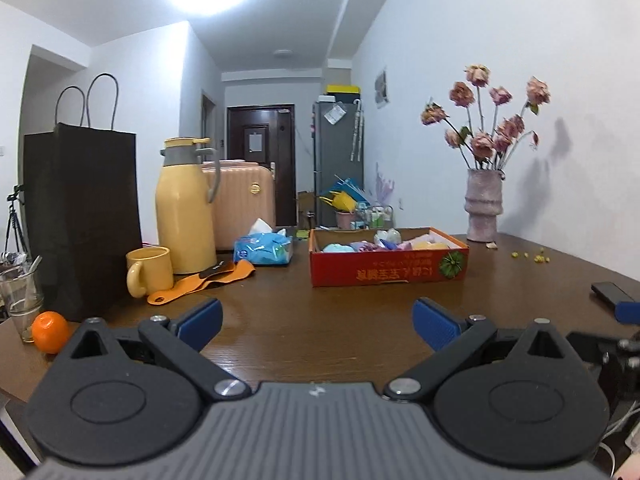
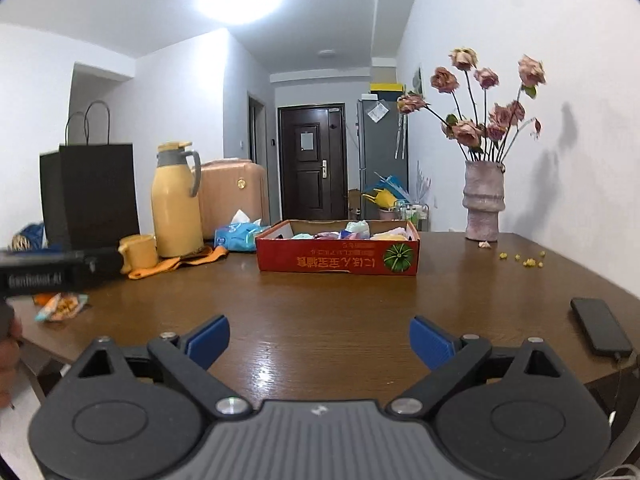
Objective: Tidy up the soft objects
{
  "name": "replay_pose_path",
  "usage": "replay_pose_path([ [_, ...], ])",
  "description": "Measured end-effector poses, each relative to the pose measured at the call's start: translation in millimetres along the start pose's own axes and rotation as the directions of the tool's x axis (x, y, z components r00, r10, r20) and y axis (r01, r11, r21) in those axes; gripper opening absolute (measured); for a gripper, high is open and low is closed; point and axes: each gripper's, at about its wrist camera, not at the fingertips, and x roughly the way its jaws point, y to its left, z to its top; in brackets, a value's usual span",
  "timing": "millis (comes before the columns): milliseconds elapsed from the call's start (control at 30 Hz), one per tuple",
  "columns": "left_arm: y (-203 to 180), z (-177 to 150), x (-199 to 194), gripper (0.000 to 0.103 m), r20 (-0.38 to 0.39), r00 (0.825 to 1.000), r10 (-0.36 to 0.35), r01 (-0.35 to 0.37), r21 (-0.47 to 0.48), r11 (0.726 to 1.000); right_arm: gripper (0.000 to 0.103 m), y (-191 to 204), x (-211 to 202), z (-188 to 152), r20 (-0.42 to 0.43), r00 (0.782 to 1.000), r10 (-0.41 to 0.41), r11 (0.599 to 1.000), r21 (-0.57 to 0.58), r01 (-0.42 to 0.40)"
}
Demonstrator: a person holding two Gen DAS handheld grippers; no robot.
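Your wooden table point(image 1: 320, 320) spreads under both cameras. At its left edge stands a black paper bag point(image 1: 80, 216), with a yellow thermos point(image 1: 185, 208) beside it. Near the wall, a pink vase of dried roses point(image 1: 483, 206) stands well apart from them. Between those sits the red cardboard box point(image 1: 388, 268), and the soft objects point(image 1: 360, 245) lie inside it, pastel bundles packed side by side. A blue tissue pack point(image 1: 262, 249) rests just left of the box. Your left gripper point(image 1: 318, 322) hovers over bare wood with its fingers spread wide apart, holding nothing. Your right gripper point(image 2: 319, 342) does the same, fingers apart and empty. A yellow mug point(image 1: 149, 271) sits by the thermos, a dark phone point(image 2: 600, 326) lies at the right edge, and an orange point(image 1: 50, 331) rests at the bag's foot.
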Motion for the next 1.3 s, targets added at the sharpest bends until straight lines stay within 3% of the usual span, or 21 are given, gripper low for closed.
replay_pose_path([
  [300,-1.4,-2.7,-0.6,0.103,0.002,1.000,-0.006,0.006,0.009,1.000,0.097,-10.5,1.7,1.7,-0.017,1.000,0.012,0.998,0.066,-0.011],
  [600,-0.8,-2.4,1.2,0.103,-0.001,1.000,-0.009,0.009,0.012,1.000,0.101,-9.1,3.0,-0.2,-0.011,1.000,-0.014,0.998,0.057,0.015],
  [1300,-1.5,-3.6,2.3,0.103,-0.006,1.000,-0.013,0.013,0.014,1.000,0.102,-8.6,4.1,1.0,-0.012,1.000,-0.015,0.998,0.060,0.016],
])
